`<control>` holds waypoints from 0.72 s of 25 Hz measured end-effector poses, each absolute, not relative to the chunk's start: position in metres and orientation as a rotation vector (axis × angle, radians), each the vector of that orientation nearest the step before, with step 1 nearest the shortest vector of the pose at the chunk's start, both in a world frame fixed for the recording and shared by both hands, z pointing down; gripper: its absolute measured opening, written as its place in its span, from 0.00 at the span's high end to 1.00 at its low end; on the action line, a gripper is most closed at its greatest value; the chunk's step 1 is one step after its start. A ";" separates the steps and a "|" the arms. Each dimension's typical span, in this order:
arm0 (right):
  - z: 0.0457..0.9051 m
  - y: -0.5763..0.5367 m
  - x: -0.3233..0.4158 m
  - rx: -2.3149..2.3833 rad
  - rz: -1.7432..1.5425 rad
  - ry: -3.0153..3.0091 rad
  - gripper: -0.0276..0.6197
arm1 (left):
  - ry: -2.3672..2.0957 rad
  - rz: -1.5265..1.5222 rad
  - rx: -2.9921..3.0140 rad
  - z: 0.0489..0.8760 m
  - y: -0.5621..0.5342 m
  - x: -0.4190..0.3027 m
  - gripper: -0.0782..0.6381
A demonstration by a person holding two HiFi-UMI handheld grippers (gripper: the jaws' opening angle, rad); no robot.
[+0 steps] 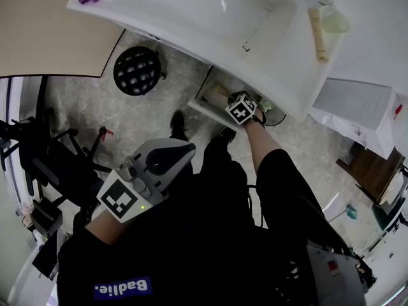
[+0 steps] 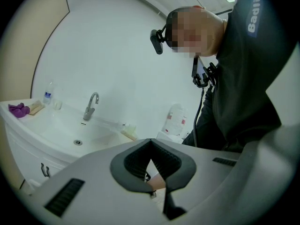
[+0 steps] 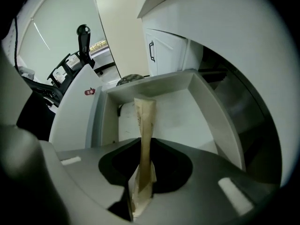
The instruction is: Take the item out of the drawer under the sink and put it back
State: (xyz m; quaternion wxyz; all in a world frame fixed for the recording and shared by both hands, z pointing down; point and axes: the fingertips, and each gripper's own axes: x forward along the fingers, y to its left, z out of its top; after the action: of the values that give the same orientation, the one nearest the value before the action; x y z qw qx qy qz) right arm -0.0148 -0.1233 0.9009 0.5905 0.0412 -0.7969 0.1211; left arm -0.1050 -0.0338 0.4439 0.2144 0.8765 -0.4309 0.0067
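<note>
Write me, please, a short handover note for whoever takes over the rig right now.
Left gripper: shut, empty, away from the drawer.
Right gripper: shut on the packet, pointing down into the open drawer under the sink.
Done: drawer open, packet gripped.
Left: set the packet on the drawer floor and release. I cannot tell whether it touches the floor yet.
</note>
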 end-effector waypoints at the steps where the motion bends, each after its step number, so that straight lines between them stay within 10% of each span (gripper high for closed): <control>1: 0.904 -0.123 -0.017 0.091 0.282 -1.850 0.87 | -1.195 0.026 2.428 0.447 -0.033 -0.107 0.90; 18: 0.930 -0.125 -0.027 0.080 0.260 -1.844 0.86 | -1.196 0.069 2.387 0.466 -0.016 -0.109 0.90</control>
State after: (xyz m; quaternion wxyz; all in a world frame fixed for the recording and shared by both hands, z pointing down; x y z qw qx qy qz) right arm -0.0269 -0.1248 0.9305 0.5963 0.0342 -0.7942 0.1119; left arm -0.1092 -0.0164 0.4660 0.2334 0.8691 -0.4355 0.0251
